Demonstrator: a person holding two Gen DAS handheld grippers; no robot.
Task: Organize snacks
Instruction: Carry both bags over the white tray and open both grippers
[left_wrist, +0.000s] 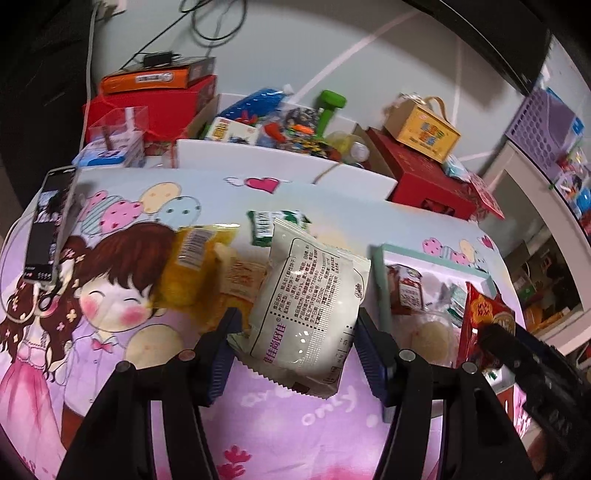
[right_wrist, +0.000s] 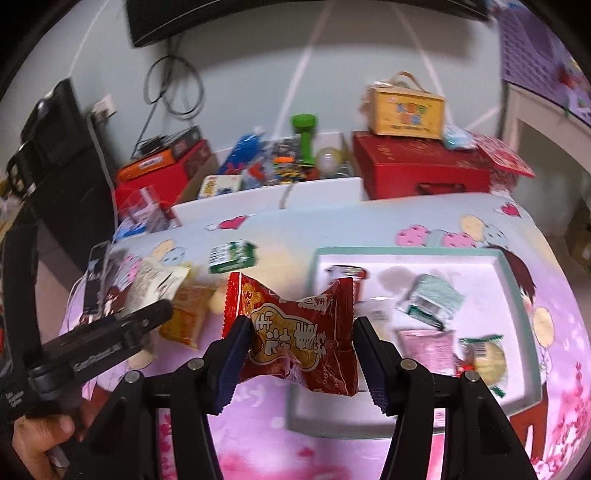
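Observation:
My left gripper (left_wrist: 295, 332) is shut on a white snack packet (left_wrist: 314, 306) with printed text, held up above the cartoon-print table cover. In the right wrist view my right gripper (right_wrist: 301, 343) is shut on a red snack packet (right_wrist: 299, 332), lifted near the left edge of the white tray (right_wrist: 517, 266) with a green rim. The same tray (left_wrist: 380, 280) and red packet (left_wrist: 484, 314) show at the right of the left wrist view. Several small snacks lie in the tray, among them a pale green packet (right_wrist: 432, 301) and a pink one (right_wrist: 428, 349).
On the cover lie a yellow packet (left_wrist: 192, 266), an orange packet (right_wrist: 186, 317) and a green-white pack (right_wrist: 232, 256). A phone (left_wrist: 48, 229) lies at the left edge. Behind stand an open white box of items (left_wrist: 280, 155), red boxes (right_wrist: 417, 170) and a yellow carry box (right_wrist: 406, 110).

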